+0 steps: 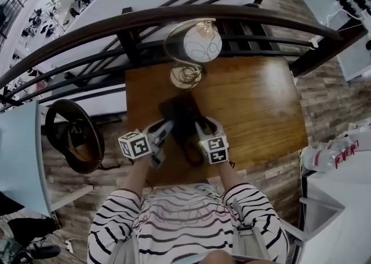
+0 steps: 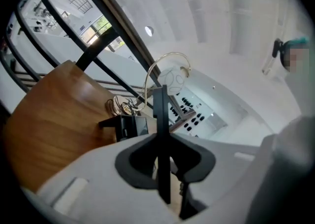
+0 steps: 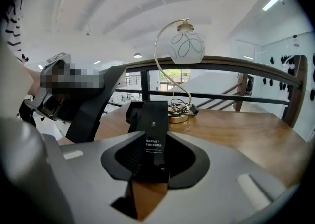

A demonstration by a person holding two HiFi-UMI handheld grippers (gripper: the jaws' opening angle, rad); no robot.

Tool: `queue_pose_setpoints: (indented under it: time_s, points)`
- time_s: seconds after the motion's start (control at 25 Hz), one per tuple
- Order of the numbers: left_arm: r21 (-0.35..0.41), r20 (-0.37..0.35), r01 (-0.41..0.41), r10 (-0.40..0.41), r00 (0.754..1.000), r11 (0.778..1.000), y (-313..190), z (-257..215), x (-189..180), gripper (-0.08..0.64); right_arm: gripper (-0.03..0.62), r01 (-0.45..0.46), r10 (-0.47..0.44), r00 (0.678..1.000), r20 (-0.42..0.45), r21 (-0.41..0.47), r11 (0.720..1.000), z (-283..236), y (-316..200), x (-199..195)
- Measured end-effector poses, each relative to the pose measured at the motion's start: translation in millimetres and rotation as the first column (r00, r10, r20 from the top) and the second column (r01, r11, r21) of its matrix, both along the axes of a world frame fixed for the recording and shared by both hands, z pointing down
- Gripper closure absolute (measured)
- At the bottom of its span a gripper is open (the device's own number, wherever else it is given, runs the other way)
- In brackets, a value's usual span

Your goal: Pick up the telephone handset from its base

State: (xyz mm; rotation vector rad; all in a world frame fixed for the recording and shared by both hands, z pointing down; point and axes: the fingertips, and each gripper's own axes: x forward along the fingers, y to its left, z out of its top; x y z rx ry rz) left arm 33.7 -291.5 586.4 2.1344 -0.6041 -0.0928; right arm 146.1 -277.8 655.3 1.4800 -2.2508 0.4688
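A black telephone (image 1: 181,119) sits mid-table on the wooden table (image 1: 261,112), between my two grippers. My left gripper (image 1: 162,133) is shut on a thin black slab seen edge-on, which looks like the handset (image 2: 160,119); the slab stands upright between the jaws of the left gripper (image 2: 161,156). Past it, a black part of the telephone (image 2: 124,127) rests on the wood. My right gripper (image 1: 200,130) is shut on a wider black piece with a white printed label, the base (image 3: 153,124), which fills the middle of the right gripper (image 3: 153,161).
A lamp (image 1: 202,41) with a white globe and a curved brass stem stands at the table's far edge, its cord coiled round the foot (image 1: 186,75). A dark railing (image 1: 116,31) runs behind the table. A round dark seat (image 1: 72,135) is at the left, bottles (image 1: 330,155) at the right.
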Motion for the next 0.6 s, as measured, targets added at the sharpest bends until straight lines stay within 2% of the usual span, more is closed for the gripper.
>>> queue_pose_setpoints:
  time_s: [0.24, 0.6]
  points:
    - [0.067, -0.009, -0.035, 0.036, 0.999, 0.997, 19.1, -29.8, -18.4, 0.488, 0.489, -0.134, 0.125, 0.988, 0.087, 0.103, 0.986, -49.1, 28.2, 9.4]
    - [0.131, -0.023, -0.091, 0.095, 0.995, 0.987, 58.2, -64.0, -46.9, 0.488, 0.526, -0.268, 0.228, 0.956, 0.182, 0.239, 0.933, -122.9, 87.4, -2.4]
